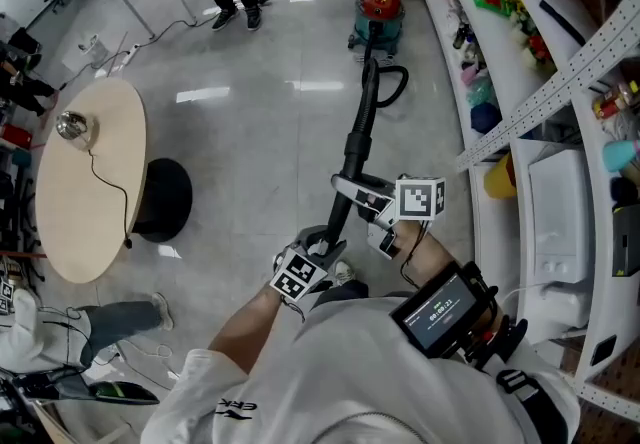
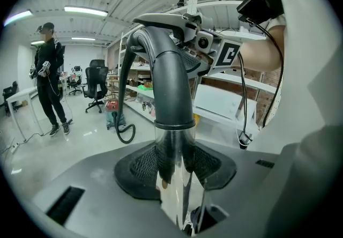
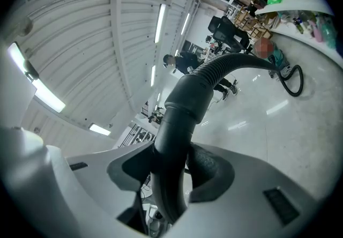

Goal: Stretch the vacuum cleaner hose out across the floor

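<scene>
Firmly held: vacuum wand [image 1: 358,132], both grippers clamped on it.
Left gripper [image 1: 322,244] jaws pinch the chrome tube [image 2: 172,188]; right gripper [image 3: 170,178] jaws grip the black handle [image 3: 182,119]; wand's lower end hidden under arms.

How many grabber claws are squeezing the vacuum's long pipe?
2. The left hand-held gripper clamps the shiny metal tube below the black curved handle; the right hand-held gripper clamps the black hose's smooth cuff, nearer the red-topped green vacuum cleaner.

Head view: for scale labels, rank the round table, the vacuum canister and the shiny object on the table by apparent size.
1. round table
2. vacuum canister (farther away, so shrunk by distance)
3. shiny object
</scene>
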A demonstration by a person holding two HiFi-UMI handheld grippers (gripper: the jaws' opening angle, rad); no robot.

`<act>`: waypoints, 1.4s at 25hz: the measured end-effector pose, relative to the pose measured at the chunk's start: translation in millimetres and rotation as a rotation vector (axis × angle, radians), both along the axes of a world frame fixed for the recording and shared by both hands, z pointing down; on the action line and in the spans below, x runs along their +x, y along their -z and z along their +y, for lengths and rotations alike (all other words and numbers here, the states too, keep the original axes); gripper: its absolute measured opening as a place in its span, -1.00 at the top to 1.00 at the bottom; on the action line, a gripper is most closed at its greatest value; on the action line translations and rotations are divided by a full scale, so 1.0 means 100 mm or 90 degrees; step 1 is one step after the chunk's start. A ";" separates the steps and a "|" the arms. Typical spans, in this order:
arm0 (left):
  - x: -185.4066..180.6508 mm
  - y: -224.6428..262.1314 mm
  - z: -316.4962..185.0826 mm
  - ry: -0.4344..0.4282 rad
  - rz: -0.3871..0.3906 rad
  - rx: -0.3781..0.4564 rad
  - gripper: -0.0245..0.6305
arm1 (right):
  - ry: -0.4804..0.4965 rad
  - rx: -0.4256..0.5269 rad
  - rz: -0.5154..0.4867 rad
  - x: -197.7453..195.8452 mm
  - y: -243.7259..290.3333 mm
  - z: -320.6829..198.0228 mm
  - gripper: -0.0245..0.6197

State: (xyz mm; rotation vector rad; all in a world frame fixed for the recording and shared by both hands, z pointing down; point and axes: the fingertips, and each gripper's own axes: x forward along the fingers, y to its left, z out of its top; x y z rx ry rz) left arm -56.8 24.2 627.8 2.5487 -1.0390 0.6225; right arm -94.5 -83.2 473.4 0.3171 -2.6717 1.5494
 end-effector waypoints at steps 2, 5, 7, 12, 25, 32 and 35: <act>0.02 -0.02 0.05 0.006 -0.002 0.001 0.45 | 0.004 0.002 -0.001 0.01 -0.01 0.06 0.34; 0.07 -0.05 0.15 0.012 -0.006 0.002 0.45 | 0.013 0.005 -0.001 0.05 -0.03 0.17 0.34; 0.10 -0.05 0.19 0.016 -0.007 0.003 0.45 | 0.015 0.006 -0.002 0.09 -0.03 0.22 0.34; 0.22 -0.04 0.31 0.019 -0.010 0.002 0.45 | 0.021 0.006 -0.005 0.20 -0.03 0.33 0.34; 0.73 -0.07 0.67 0.078 -0.028 0.013 0.45 | 0.068 0.017 -0.015 0.68 -0.02 0.77 0.35; 1.15 -0.02 1.11 0.107 -0.036 0.010 0.45 | 0.095 0.015 -0.025 1.07 0.04 1.21 0.35; 1.25 -0.01 1.27 0.118 -0.045 0.010 0.45 | 0.106 0.014 -0.030 1.20 0.04 1.38 0.35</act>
